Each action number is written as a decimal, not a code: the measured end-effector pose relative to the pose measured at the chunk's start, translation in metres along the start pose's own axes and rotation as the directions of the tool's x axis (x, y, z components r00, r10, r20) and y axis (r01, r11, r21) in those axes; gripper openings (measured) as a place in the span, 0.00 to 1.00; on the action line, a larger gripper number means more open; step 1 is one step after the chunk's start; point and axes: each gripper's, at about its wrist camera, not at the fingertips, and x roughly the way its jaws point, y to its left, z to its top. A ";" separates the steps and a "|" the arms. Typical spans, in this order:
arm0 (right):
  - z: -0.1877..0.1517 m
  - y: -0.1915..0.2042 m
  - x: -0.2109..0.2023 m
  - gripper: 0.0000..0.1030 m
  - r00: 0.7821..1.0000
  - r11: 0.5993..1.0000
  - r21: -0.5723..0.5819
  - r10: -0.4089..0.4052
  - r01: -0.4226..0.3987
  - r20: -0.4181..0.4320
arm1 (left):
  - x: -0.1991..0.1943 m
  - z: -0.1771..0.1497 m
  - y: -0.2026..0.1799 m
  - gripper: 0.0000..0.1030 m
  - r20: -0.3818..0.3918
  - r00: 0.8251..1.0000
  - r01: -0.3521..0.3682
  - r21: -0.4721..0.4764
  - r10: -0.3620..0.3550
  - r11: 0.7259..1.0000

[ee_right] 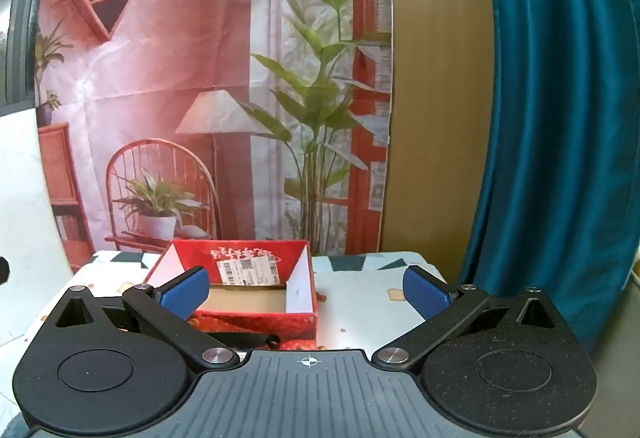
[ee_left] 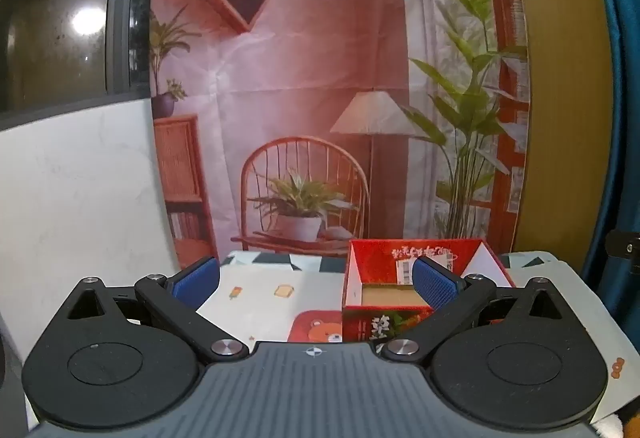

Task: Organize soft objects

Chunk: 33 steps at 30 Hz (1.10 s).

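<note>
A red open cardboard box stands on the patterned table; its brown floor looks bare. It also shows in the right wrist view. My left gripper is open and empty, held above the table just left of the box, its right pad in front of the box's opening. My right gripper is open and empty, with the box behind its left pad. A bit of black, white and orange plush peeks in at the bottom right corner of the left wrist view.
The table wears a white cloth with small food prints and a red bear patch. A printed room backdrop hangs behind the table. A teal curtain hangs to the right, a white wall to the left.
</note>
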 end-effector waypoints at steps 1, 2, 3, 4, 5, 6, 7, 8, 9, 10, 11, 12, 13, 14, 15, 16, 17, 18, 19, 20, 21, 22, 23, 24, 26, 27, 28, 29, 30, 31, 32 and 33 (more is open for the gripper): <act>-0.001 -0.001 0.000 1.00 1.000 1.000 0.026 0.009 -0.009 0.010 | 0.005 0.001 -0.001 1.00 -0.031 1.000 -0.005 0.001 0.005 1.000; -0.001 -0.002 0.001 1.00 1.000 0.999 0.044 0.014 -0.015 0.016 | 0.008 0.002 -0.001 1.00 -0.044 0.999 -0.016 -0.008 0.015 1.000; -0.001 -0.002 0.001 1.00 1.000 0.999 0.040 0.018 -0.018 0.013 | 0.003 0.000 -0.004 1.00 -0.023 1.000 -0.015 0.011 0.015 1.000; -0.001 -0.002 0.002 1.00 1.000 0.999 0.043 0.018 -0.019 0.010 | 0.001 -0.001 -0.010 1.00 -0.019 1.000 -0.022 0.020 0.022 1.000; -0.001 -0.003 0.003 1.00 1.000 0.999 0.045 0.019 -0.019 0.006 | 0.001 -0.001 -0.014 1.00 -0.023 0.999 -0.026 0.015 0.026 1.000; 0.000 -0.005 0.007 1.00 1.000 0.999 0.048 0.019 -0.019 0.002 | 0.003 0.002 -0.010 1.00 -0.031 0.999 -0.011 0.000 0.011 1.000; 0.001 -0.006 0.006 1.00 1.000 0.999 0.048 0.020 -0.020 0.000 | 0.005 0.005 -0.011 1.00 -0.036 0.999 -0.009 -0.002 0.009 1.000; 0.001 -0.002 0.005 1.00 1.000 0.999 0.047 0.019 -0.019 -0.003 | 0.005 0.006 -0.013 1.00 -0.034 0.999 -0.010 -0.003 0.010 1.000; 0.002 -0.003 0.003 1.00 1.000 0.999 0.044 0.020 -0.020 -0.005 | 0.003 0.004 -0.006 1.00 -0.026 1.000 -0.006 -0.016 0.006 1.000; 0.001 -0.004 0.001 1.00 1.000 0.999 0.040 0.022 -0.022 -0.003 | 0.003 0.004 -0.007 1.00 -0.026 1.000 -0.007 -0.014 0.006 1.000; 0.003 -0.004 0.002 1.00 1.000 0.999 0.034 0.022 -0.022 -0.006 | 0.003 0.003 -0.006 1.00 -0.024 1.000 -0.005 -0.014 0.004 1.000; 0.004 -0.006 0.001 1.00 1.000 0.999 0.032 0.021 -0.021 -0.006 | 0.003 0.003 -0.006 1.00 -0.023 1.000 -0.004 -0.014 0.003 1.000; 0.003 -0.003 0.002 1.00 1.000 1.000 0.025 0.018 -0.018 -0.004 | 0.003 0.003 -0.005 1.00 -0.020 1.000 -0.003 -0.014 0.003 1.000; 0.003 -0.002 0.003 1.00 1.000 1.000 0.020 0.016 -0.016 -0.007 | 0.003 0.002 -0.005 1.00 -0.019 1.000 -0.003 -0.014 0.003 1.000; 0.004 -0.001 0.004 1.00 1.000 1.000 0.019 0.015 -0.015 -0.010 | 0.003 0.003 -0.005 1.00 -0.020 1.000 -0.006 -0.017 0.005 1.000; 0.003 -0.001 0.004 1.00 1.000 1.000 0.018 0.015 -0.015 -0.010 | 0.004 0.002 -0.004 1.00 -0.020 1.000 -0.006 -0.020 0.005 1.000; 0.003 -0.001 0.005 1.00 1.000 1.000 0.018 0.016 -0.015 -0.010 | 0.004 0.002 -0.004 1.00 -0.021 1.000 -0.007 -0.022 0.006 1.000; 0.003 -0.001 0.005 1.00 1.000 1.000 0.019 0.016 -0.016 -0.011 | 0.004 0.002 -0.004 1.00 -0.021 1.000 -0.007 -0.023 0.006 1.000; 0.003 -0.001 0.004 1.00 1.000 1.000 0.017 0.017 -0.017 -0.011 | 0.004 0.002 -0.003 1.00 -0.020 1.000 -0.005 -0.023 0.005 1.000; 0.003 -0.001 0.005 1.00 1.000 1.000 0.017 0.017 -0.016 -0.012 | 0.004 0.001 -0.003 1.00 -0.019 1.000 -0.004 -0.021 0.004 1.000; 0.003 -0.001 0.005 1.00 1.000 1.000 0.016 0.016 -0.016 -0.014 | 0.004 0.001 -0.002 1.00 -0.018 1.000 -0.004 -0.021 0.003 1.000; 0.003 -0.001 0.005 1.00 1.000 1.000 0.016 0.016 -0.016 -0.014 | 0.004 0.001 -0.002 1.00 -0.016 1.000 -0.003 -0.019 0.003 1.000; 0.003 -0.001 0.005 1.00 1.000 1.000 0.016 0.016 -0.016 -0.014 | 0.004 0.001 -0.002 1.00 -0.015 1.000 -0.004 -0.017 0.004 1.000; 0.003 -0.002 0.005 1.00 1.000 1.000 0.017 0.016 -0.016 -0.015 | 0.004 0.000 -0.001 1.00 -0.012 1.000 -0.003 -0.014 0.003 1.000; 0.002 -0.001 0.006 1.00 1.000 1.000 0.018 0.014 -0.014 -0.014 | 0.004 0.000 0.000 1.00 -0.011 1.000 -0.006 -0.013 0.006 1.000; 0.002 -0.001 0.006 1.00 1.000 1.000 0.018 0.015 -0.015 -0.015 | 0.003 -0.001 0.000 1.00 -0.010 1.000 -0.006 -0.014 0.006 1.000; 0.002 -0.001 0.006 1.00 1.000 1.000 0.017 0.016 -0.016 -0.015 | 0.004 -0.002 -0.001 1.00 -0.009 1.000 -0.005 -0.013 0.005 1.000; 0.002 -0.002 0.006 1.00 1.000 1.000 0.016 0.016 -0.016 -0.015 | 0.004 -0.002 0.000 1.00 -0.009 1.000 -0.005 -0.014 0.005 1.000; 0.002 -0.002 0.006 1.00 1.000 1.000 0.017 0.015 -0.015 -0.015 | 0.004 -0.002 -0.001 1.00 -0.009 1.000 -0.006 -0.014 0.006 1.000; 0.002 -0.002 0.006 1.00 1.000 1.000 0.016 0.016 -0.016 -0.015 | 0.004 -0.002 -0.001 1.00 -0.009 1.000 -0.007 -0.013 0.006 1.000; 0.002 -0.002 0.006 1.00 1.000 1.000 0.019 0.016 -0.015 -0.015 | 0.004 -0.002 -0.001 1.00 -0.009 1.000 -0.006 -0.013 0.006 1.000; 0.002 -0.002 0.006 1.00 1.000 1.000 0.019 0.015 -0.015 -0.015 | 0.004 -0.002 -0.001 1.00 -0.009 1.000 -0.006 -0.013 0.006 1.000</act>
